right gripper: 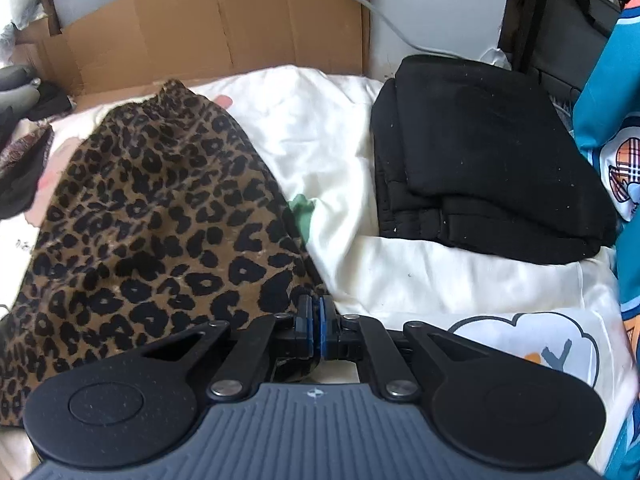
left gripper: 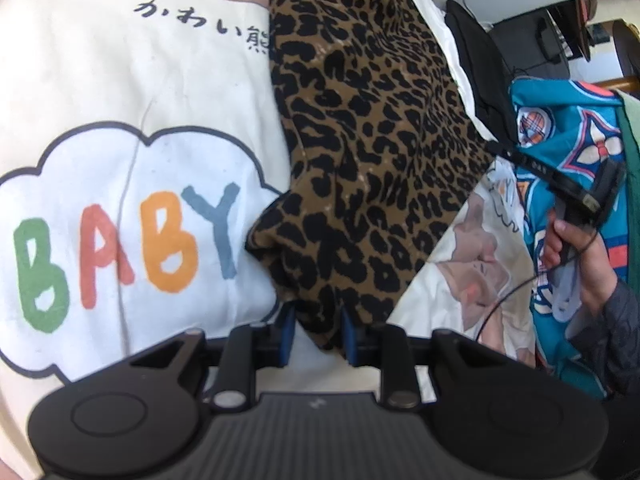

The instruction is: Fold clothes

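Note:
A leopard-print garment [left gripper: 372,152] stretches from my left gripper up across the white printed sheet [left gripper: 120,80]. My left gripper [left gripper: 318,336] has its blue pads a little apart with a bunched corner of the leopard cloth clamped between them. In the right wrist view the same garment [right gripper: 152,232] lies to the left, and my right gripper [right gripper: 317,330] is shut tight on its near edge. The right gripper also shows in the left wrist view [left gripper: 576,196], held by a hand.
A folded black garment [right gripper: 480,160] lies on the sheet at the right. A teal patterned cloth [right gripper: 612,152] hangs at the far right. A flattened cardboard box [right gripper: 208,28] stands against the wall behind. Dark clothing [right gripper: 20,168] lies at the left edge.

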Available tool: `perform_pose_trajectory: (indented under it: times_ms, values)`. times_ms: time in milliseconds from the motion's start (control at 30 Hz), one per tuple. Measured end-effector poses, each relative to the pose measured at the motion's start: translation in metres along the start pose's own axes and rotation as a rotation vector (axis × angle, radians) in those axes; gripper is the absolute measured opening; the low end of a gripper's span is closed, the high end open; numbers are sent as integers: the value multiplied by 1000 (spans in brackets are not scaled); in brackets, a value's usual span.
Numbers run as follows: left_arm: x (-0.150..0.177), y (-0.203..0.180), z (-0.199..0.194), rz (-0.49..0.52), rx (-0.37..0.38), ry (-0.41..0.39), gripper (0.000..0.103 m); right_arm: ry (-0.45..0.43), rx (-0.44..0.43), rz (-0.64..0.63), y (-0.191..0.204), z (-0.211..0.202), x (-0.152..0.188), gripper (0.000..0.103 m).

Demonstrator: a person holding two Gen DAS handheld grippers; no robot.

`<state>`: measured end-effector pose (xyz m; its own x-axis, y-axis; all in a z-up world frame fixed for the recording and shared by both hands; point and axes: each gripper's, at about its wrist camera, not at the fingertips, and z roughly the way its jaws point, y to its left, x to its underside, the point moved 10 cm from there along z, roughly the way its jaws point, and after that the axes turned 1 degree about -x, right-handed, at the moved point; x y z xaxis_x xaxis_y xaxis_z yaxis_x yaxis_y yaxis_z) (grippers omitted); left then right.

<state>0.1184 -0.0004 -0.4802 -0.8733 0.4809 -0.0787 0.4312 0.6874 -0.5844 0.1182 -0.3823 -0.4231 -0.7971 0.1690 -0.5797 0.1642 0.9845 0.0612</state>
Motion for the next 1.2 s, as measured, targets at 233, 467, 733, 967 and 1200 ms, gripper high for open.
perform_pose_trajectory:
  times_ms: [233,467,733,967,1200]
  values:
    - [-13,7,-43,123,-93,45,26,12,-4,46,-5,1,3,8]
    - [-102,1,-85,236,-245,-95,26,-30,-51,107,-3,-16,1,27]
    - [-205,-19,-100,303,-338,-275,28,-38,-81,141,-4,-22,5,35]
    - [-283,-57,-74,425,-433,-390,54,-35,-91,160,-5,-22,8,35]
    - [-343,-78,-23,496,-534,-423,54,-35,-98,214,-11,-20,10,35]
